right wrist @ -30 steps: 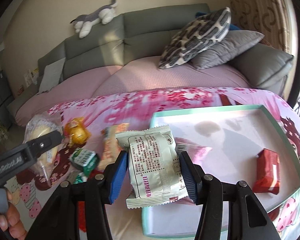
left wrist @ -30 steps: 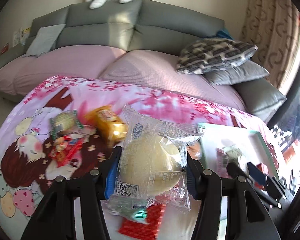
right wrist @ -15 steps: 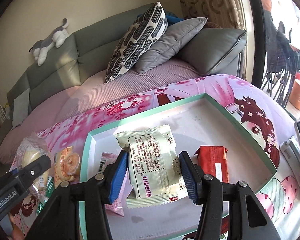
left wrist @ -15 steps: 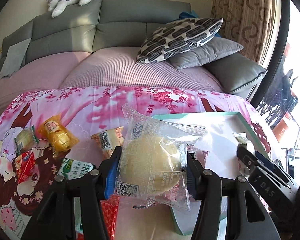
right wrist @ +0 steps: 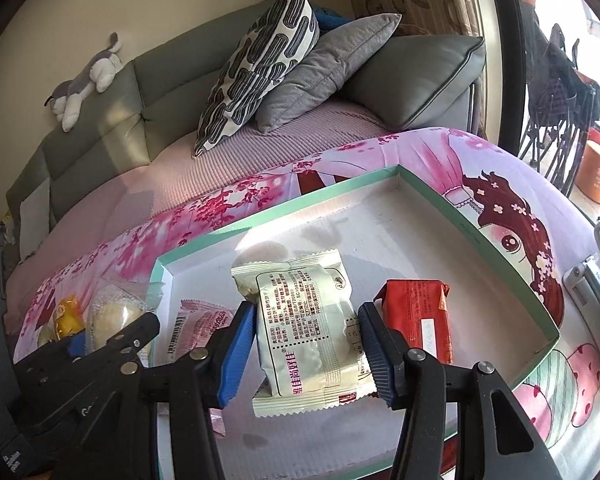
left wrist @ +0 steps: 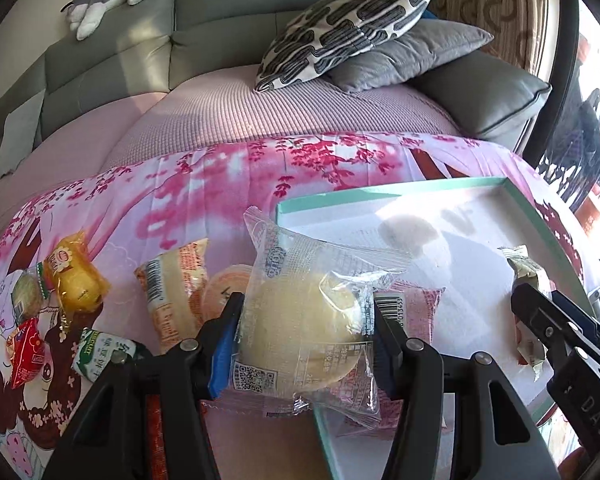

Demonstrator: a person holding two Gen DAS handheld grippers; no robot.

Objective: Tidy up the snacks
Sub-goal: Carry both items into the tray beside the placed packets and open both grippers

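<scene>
Sunlight falls across a low table draped in a pink cartoon cloth [left wrist: 204, 200], with a grey sofa [left wrist: 148, 60] and its patterned cushion [left wrist: 340, 20] behind it. On the cloth sits a shallow white tray with a mint-green rim [right wrist: 480, 236]. The left gripper [left wrist: 306, 334] is clamped on a clear-wrapped pale round bun [left wrist: 304, 328], both blue pads pressing the wrapper's sides; a second ago that bun hung over the loose snacks at the left of the cloth, and now it hangs over the tray's near left corner, with the tray's green edge passing under it. Left behind on the cloth are a yellow-wrapped snack [left wrist: 74, 280], a green and white biscuit pack [left wrist: 100, 350], a small red packet [left wrist: 28, 352] and an orange-striped packet [left wrist: 176, 280]. The right gripper [right wrist: 308, 344] is closed on a pale green packet with pink lettering [right wrist: 308, 336], gripped by its two sides; a second ago that packet was at the tray's left rim, and now it is held over the tray's floor, further in, just left of a red packet [right wrist: 420, 320] that lies inside the tray. A pink packet [right wrist: 196, 328] lies in the tray's left end, between the two grippers. In the right wrist view the left gripper with its bun shows at the tray's left edge, closer to the tray than before.
</scene>
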